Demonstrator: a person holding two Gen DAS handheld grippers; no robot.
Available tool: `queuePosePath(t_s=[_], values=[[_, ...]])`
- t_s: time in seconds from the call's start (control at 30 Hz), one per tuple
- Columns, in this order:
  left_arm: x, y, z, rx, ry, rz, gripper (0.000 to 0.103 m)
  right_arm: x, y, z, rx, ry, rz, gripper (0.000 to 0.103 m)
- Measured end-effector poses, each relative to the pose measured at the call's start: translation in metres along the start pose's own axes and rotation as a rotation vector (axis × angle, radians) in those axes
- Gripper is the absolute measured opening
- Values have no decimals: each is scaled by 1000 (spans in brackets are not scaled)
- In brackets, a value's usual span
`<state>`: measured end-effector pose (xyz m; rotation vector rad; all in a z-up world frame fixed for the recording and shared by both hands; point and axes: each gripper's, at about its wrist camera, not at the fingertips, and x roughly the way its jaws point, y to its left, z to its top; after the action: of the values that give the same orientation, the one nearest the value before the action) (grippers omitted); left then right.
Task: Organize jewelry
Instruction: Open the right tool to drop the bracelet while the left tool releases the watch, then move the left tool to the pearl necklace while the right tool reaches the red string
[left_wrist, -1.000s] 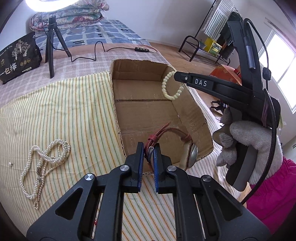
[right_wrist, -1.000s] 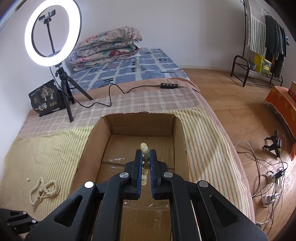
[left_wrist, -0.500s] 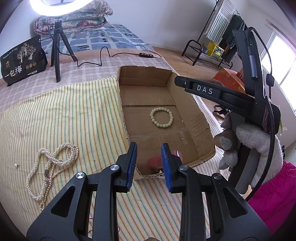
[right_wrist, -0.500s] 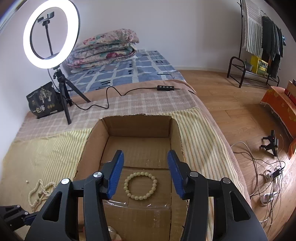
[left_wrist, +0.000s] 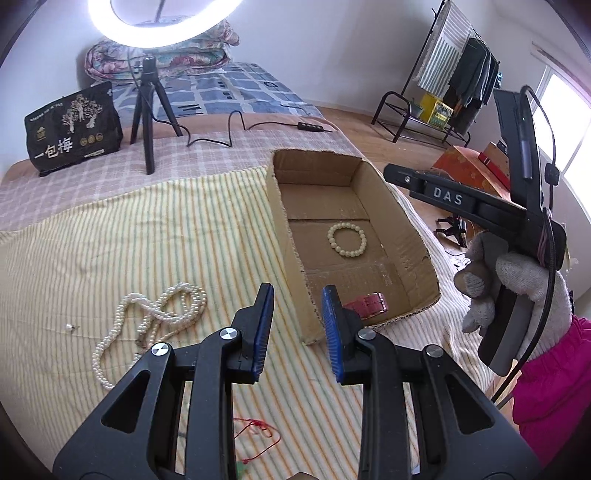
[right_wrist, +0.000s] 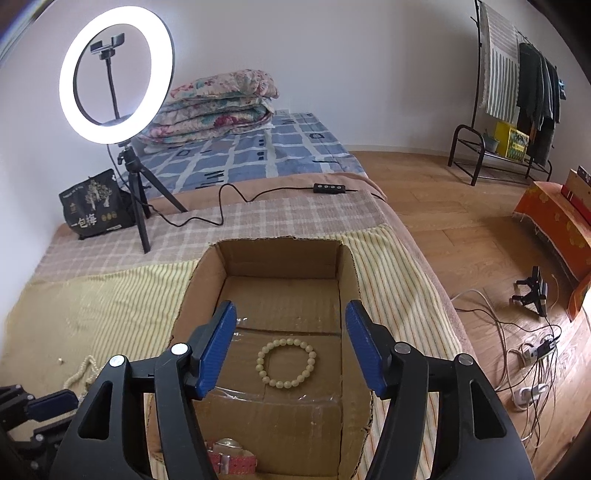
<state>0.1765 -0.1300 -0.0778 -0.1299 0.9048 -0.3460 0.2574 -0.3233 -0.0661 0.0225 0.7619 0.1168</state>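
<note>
An open cardboard box (left_wrist: 402, 225) (right_wrist: 347, 269) lies on the striped bed cover. Inside it lie a cream bead bracelet (left_wrist: 347, 240) (right_wrist: 286, 362) and a red-strapped watch (left_wrist: 365, 305) (right_wrist: 231, 459) at the near end. A pearl necklace (left_wrist: 147, 317) (right_wrist: 79, 373) lies on the cover left of the box. A red string (left_wrist: 258, 435) lies near the left gripper's base. My left gripper (left_wrist: 297, 330) is open and empty, above the box's near left corner. My right gripper (right_wrist: 290, 347) is open and empty, above the box; it also shows in the left wrist view (left_wrist: 391, 173).
A ring light on a tripod (right_wrist: 129, 177) and a black snack bag (left_wrist: 72, 129) stand at the far side of the bed, with a cable and remote (right_wrist: 328, 188). Folded quilts (right_wrist: 214, 107) lie behind. The bed edge and wooden floor with cables (right_wrist: 517, 354) are at the right.
Both grippers opened: the left let go of the red-strapped watch, the right let go of the bead bracelet. Both pieces now lie in the box. Both grippers have pulled back and up.
</note>
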Motion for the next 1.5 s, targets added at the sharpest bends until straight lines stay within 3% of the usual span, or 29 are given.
queuePosePath(t_s=[0.07,0.13,0.3,0.33,0.37,0.43,0.7,0.87,1.13,1.3,1.5], values=[[-7,5,-1,6,-12,8,26,-5,4,0,-10,-1,-3,63],[-15,12,-2,15,-22,21,26,-11,8,0,-20,-6,-11,73],[-35,40,-7,13,-34,51,26,-31,17,-4,-35,-31,10,75],[-39,46,-9,9,-36,58,28,-36,20,-5,-41,-36,14,76],[-42,53,-9,3,-38,65,39,-39,22,-6,-47,-39,17,77],[-50,70,-9,-21,-50,84,51,-45,28,-9,-59,-48,25,81],[-57,133,-16,-120,-17,129,51,-65,65,-33,-150,-37,163,81],[-50,163,-25,-150,23,154,51,-70,99,-55,-271,9,270,81],[-39,185,-37,-184,81,139,51,-68,133,-82,-356,107,367,81],[-30,185,-46,-174,119,126,51,-63,145,-107,-391,185,402,81],[-15,183,-57,-167,172,111,50,-49,151,-140,-416,262,376,81]])
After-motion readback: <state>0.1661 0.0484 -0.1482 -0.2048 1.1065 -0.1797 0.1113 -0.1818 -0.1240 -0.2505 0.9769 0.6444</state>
